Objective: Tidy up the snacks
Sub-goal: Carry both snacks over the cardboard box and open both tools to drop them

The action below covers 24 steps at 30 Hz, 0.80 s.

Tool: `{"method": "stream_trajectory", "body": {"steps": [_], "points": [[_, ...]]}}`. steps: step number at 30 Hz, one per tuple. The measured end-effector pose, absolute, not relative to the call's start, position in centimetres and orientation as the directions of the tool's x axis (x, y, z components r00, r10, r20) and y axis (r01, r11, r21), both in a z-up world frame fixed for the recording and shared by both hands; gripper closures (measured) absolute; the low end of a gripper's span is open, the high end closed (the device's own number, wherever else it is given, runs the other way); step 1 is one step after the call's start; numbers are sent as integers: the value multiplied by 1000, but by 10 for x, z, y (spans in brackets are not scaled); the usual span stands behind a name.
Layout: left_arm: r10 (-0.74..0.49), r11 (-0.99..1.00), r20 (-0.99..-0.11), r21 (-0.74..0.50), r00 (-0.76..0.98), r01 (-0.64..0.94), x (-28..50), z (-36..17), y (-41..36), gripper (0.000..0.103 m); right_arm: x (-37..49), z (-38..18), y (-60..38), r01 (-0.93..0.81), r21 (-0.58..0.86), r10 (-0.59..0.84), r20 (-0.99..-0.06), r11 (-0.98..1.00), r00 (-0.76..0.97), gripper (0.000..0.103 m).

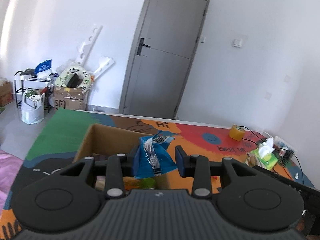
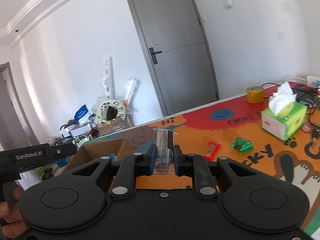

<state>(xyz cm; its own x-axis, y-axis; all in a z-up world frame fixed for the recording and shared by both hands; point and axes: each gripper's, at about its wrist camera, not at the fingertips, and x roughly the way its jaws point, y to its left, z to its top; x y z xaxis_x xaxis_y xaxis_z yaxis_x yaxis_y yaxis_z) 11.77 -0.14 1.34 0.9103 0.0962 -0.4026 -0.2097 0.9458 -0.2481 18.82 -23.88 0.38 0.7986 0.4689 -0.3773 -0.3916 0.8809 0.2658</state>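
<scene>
- Blue snack packet [image 1: 154, 156] sits between the left gripper's [image 1: 158, 160] wide-spread fingers, touching only one, above the cardboard box [image 1: 96, 138].
- Right gripper [image 2: 164, 160] clamps a clear-wrapped dark bar [image 2: 164, 146] over the table [image 2: 250, 172].
- Red candy [image 2: 212, 150] and green candy [image 2: 242, 145] lie on the table.

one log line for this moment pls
left gripper: open around blue foil snack packet over cardboard box | right gripper: shut on clear-wrapped dark snack bar

blue snack packet [image 1: 154, 158], green tissue box [image 2: 288, 122], red candy bar [image 2: 212, 150]
</scene>
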Motion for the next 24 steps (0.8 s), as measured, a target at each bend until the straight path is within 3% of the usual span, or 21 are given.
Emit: {"method": "stream_trajectory", "body": {"steps": [24], "points": [[140,897,-469,-312,872,-312,101,-5,71,63,191,2,-148,-520,227,565,-425,823,708,84]]}}
